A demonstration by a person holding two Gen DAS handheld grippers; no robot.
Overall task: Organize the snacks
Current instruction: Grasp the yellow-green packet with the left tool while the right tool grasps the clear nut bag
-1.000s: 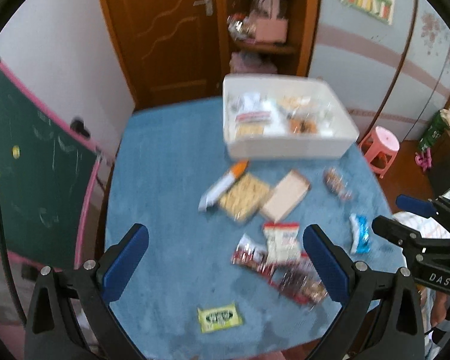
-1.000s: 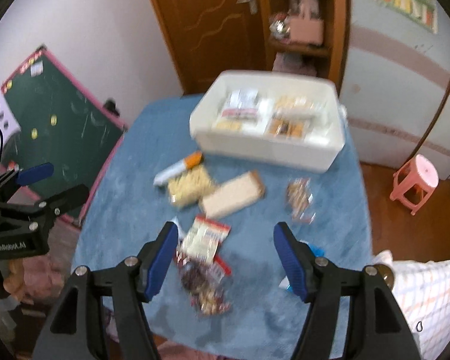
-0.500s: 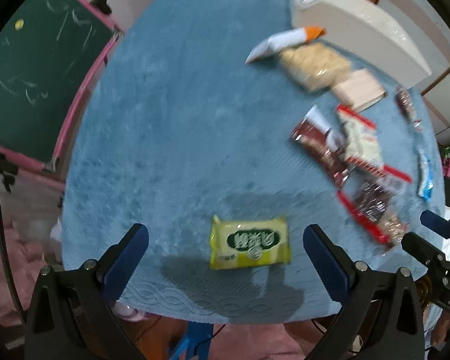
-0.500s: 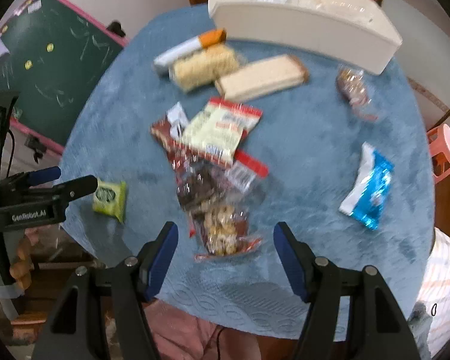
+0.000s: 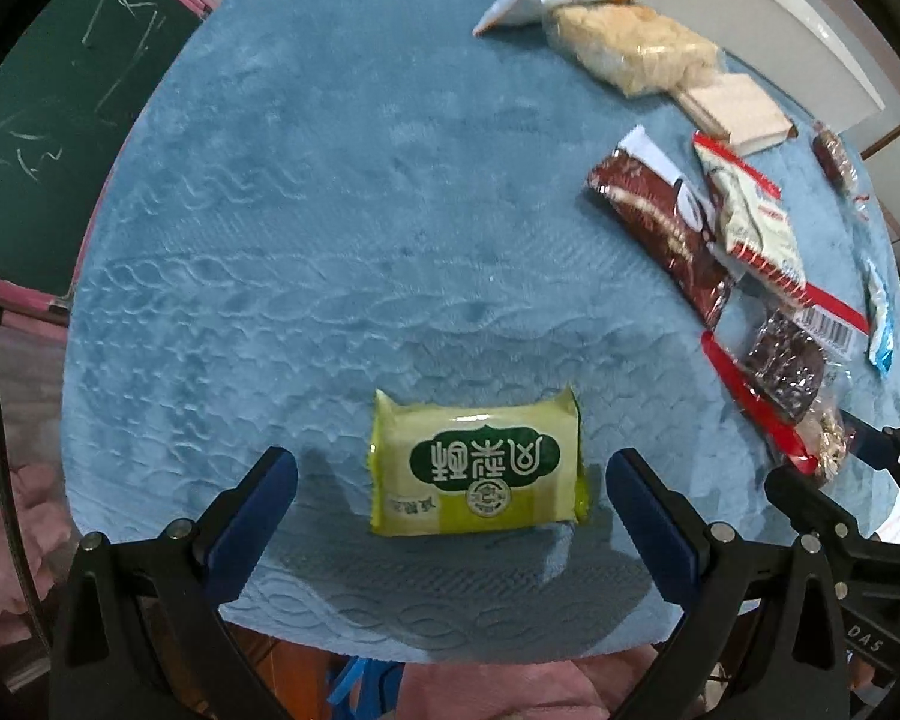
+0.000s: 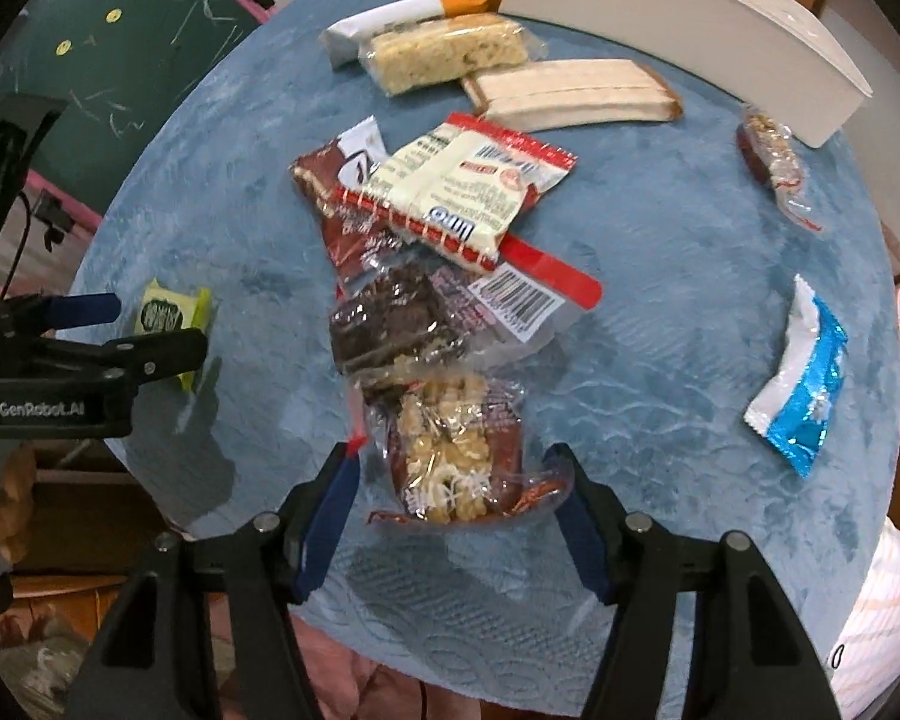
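Observation:
A green snack packet [image 5: 480, 468] lies flat near the front edge of the blue-clothed table [image 5: 330, 210]. My left gripper [image 5: 450, 474] points straight down over it, open, one finger on each side and neither touching. In the right wrist view, my right gripper [image 6: 450, 465] straddles a clear packet of nut clusters [image 6: 450, 456]. Its jaws are closing, and the pads are at the wrapper's edges without squeezing it. That packet is the near end of a pile that also holds a dark brownie packet [image 6: 390, 318], a white-and-red packet [image 6: 468, 186] and a brown bar [image 6: 336, 174]. The white bin [image 6: 690, 18] stands at the far edge.
A white-orange bar [image 6: 402, 15], a rice crisp bar [image 6: 444, 54] and a wafer pack [image 6: 576, 93] lie by the bin. A small clear packet [image 6: 771, 162] and a blue-white packet [image 6: 804, 378] lie on the right. A green chalkboard [image 5: 42, 90] stands on the left.
Both grippers have dropped close to the table and tipped downward. The green packet now sits between the left fingers. The right jaws have narrowed around the clear packet.

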